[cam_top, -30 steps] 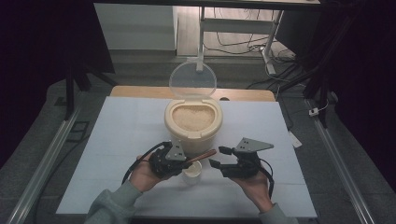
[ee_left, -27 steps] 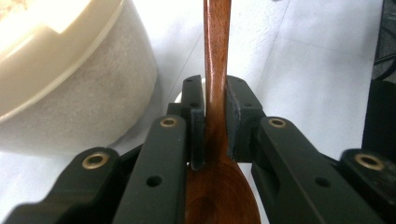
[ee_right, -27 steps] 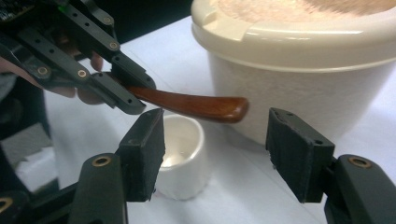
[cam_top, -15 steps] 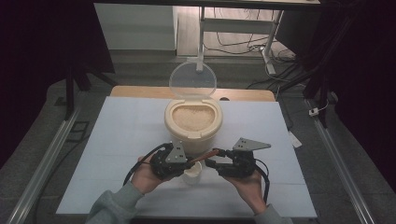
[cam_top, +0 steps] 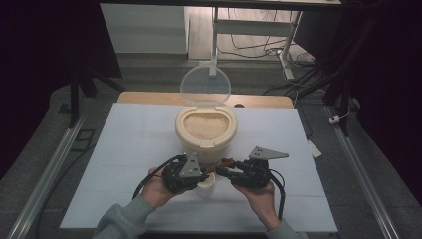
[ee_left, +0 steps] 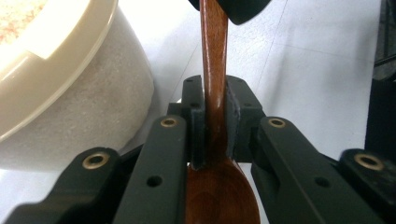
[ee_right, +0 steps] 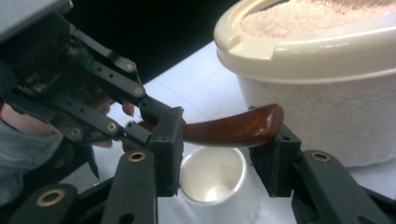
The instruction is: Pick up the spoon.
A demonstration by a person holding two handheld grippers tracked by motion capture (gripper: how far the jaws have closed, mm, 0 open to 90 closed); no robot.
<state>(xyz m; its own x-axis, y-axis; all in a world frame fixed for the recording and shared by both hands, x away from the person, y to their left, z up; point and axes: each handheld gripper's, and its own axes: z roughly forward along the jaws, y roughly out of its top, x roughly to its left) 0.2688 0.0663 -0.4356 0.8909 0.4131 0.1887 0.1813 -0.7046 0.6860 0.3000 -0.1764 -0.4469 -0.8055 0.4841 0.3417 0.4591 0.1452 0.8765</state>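
Centrally on the white table (cam_top: 124,149) stands a large cream tub (cam_top: 206,130) filled with pale grain, its clear round lid (cam_top: 205,85) tipped up on the far side. Just near of the tub, a small white cup (cam_top: 206,186) sits on the table between the person's two hands. Above that cup a brown wooden spoon (cam_top: 219,167) lies roughly level, passing from one gripper to the other. On the left, the left gripper (cam_top: 199,175) is clamped tight on the spoon's neck, just above the bowl, as the left gripper view shows with both pads pressed against the wood. On the right, the right gripper (cam_top: 225,172) has just been closing its jaws around the spoon's handle end; in the right gripper view the handle (ee_right: 233,128) lies between the pads, with a gap left beside it, so they do not yet press it.
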